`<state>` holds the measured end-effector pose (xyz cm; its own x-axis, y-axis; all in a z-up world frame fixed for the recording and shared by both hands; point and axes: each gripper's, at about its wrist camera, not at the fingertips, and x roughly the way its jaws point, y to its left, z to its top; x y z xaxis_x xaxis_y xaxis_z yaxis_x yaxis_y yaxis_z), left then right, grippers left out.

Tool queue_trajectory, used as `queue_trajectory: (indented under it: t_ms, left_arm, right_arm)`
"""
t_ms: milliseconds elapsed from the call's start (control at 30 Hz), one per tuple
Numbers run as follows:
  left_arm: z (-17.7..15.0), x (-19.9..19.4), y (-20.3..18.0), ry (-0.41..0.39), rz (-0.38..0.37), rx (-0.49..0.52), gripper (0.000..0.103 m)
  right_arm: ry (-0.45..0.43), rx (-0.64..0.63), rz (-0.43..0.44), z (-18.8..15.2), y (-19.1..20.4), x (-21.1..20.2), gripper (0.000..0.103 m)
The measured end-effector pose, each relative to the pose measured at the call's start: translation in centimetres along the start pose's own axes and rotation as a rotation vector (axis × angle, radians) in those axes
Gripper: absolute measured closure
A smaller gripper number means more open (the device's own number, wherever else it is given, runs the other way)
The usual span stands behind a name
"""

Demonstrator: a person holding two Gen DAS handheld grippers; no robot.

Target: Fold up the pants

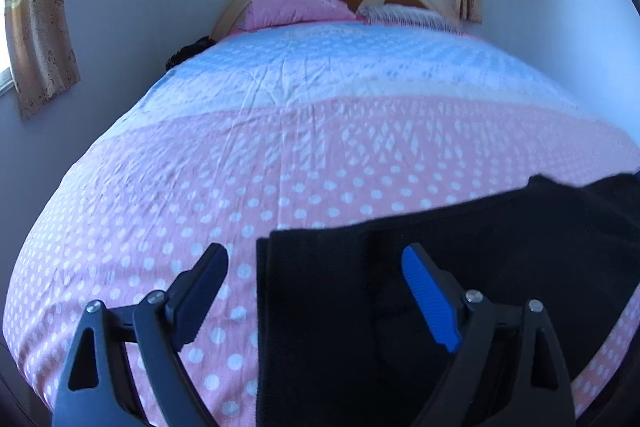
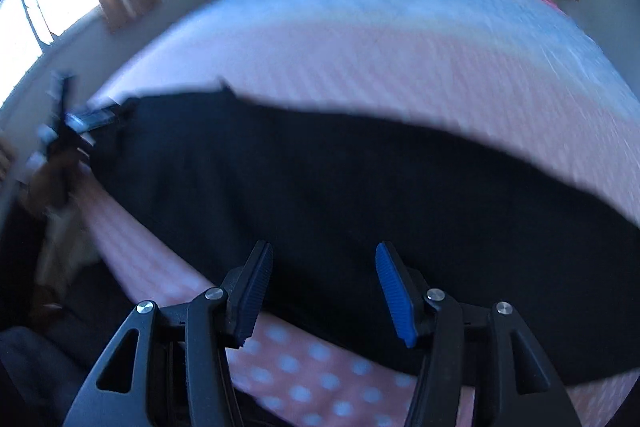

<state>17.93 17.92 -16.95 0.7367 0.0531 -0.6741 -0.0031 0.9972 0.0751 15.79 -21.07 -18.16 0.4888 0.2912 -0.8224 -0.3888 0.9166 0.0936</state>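
Black pants lie flat on the bed, both sets of fingers spread above them.

The pants [image 2: 360, 187] stretch as a long dark band across the polka-dot bedspread [image 1: 200, 187], ahead of and beneath the right gripper [image 2: 323, 291], whose fingers stand apart with nothing pinched. The left gripper [image 1: 316, 291] hovers with fingers wide over one squared end of the cloth, its left finger past the edge and above the bedspread, gripping nothing. The fabric looks soft, limp and light, likely to sag and drag rather than hold shape, so a pinch at the end corners or along an outer edge should serve best. No containers are in view.
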Motion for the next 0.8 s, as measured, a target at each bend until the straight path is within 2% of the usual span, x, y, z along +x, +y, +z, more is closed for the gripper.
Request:
queue_trajectory:
  t_ms: [33, 100, 167, 267, 467, 533, 633, 700, 767, 800]
  left_arm:
    - [-0.2, 0.2, -0.2, 0.015, 0.014, 0.005, 0.011]
    - [-0.4, 0.8, 0.0, 0.043, 0.017, -0.008, 0.011]
    - [-0.2, 0.5, 0.1, 0.032, 0.032, -0.017, 0.011]
    - [-0.3, -0.1, -0.3, 0.027, 0.027, -0.021, 0.011]
    - [0.2, -1.8, -1.8, -0.023, 0.027, -0.015, 0.011]
    - [0.1, -1.8, -1.9, -0.026, 0.026, -0.023, 0.011]
    - [-0.3, -1.0, -1.8, 0.004, 0.046, -0.022, 0.011]
    - [-0.6, -0.3, -1.6, 0.03, 0.074, -0.019, 0.011]
    - [-0.8, 0.6, -1.1, 0.069, 0.056, -0.044, 0.01]
    - [-0.6, 0.9, -0.7, 0.084, 0.049, -0.061, 0.005]
  right_arm:
    - [-0.039, -0.005, 0.002, -0.4, 0.0, -0.2, 0.048]
    - [-0.064, 0.009, 0.021, -0.3, -0.2, -0.8, 0.048]
    - [-0.133, 0.033, 0.038, 0.0, -1.1, -2.3, 0.048]
    - [-0.21, 0.1, -0.028, 0.2, -4.3, -4.4, 0.048]
    - [-0.271, 0.414, -0.25, -2.4, -17.6, -8.5, 0.048]
    - [-0.231, 0.511, -0.286, -3.7, -22.5, -8.7, 0.048]
    - [-0.173, 0.599, -0.345, -5.1, -27.3, -7.7, 0.048]
    - [-0.234, 0.622, -0.299, -5.6, -29.0, -8.3, 0.048]
    - [-0.282, 0.698, -0.247, -6.0, -30.0, -9.4, 0.048]
    - [-0.312, 0.724, -0.249, -6.2, -29.9, -10.2, 0.048]
